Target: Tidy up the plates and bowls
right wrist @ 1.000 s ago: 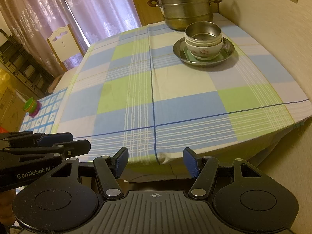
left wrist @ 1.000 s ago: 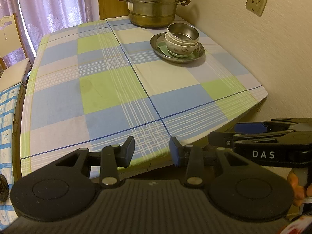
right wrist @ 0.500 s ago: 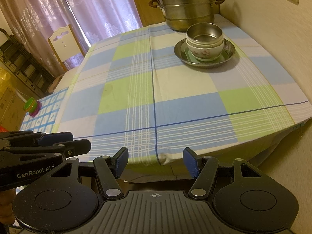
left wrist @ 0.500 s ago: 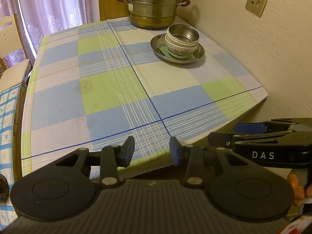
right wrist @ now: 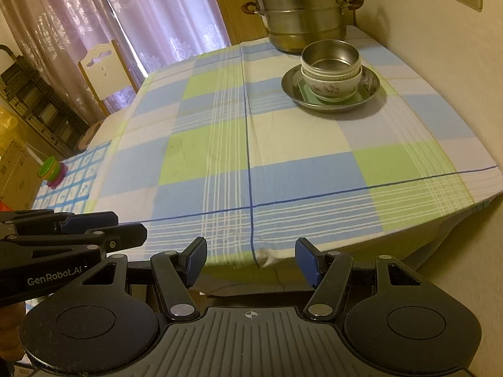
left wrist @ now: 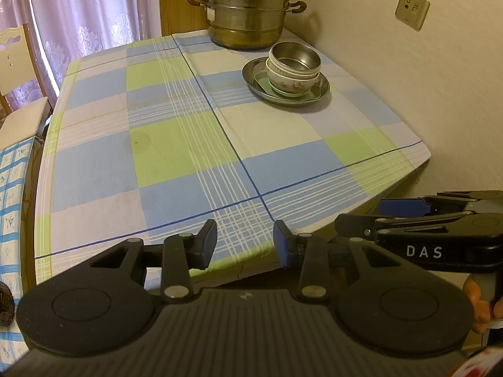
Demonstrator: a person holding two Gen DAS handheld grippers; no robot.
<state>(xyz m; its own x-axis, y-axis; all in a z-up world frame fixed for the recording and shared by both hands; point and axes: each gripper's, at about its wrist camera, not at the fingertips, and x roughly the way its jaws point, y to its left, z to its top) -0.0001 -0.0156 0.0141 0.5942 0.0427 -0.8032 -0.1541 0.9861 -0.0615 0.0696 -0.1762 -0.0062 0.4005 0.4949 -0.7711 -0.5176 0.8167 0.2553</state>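
Where steamer pot (left wrist: 248, 19) backs stacked bowls (left wrist: 294, 69): both tongs (left wrist: 245, 245) (right wrist: 251, 262) spread, empty.

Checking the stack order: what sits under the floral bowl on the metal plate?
A green dish lies under the floral bowl, inside the metal plate. Only its edge shows; the rest is covered.

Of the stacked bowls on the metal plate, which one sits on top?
The shiny stainless-steel bowl is on top, nested inside the white ceramic bowls; the lowest, the white floral-patterned bowl, rests on the round metal plate.
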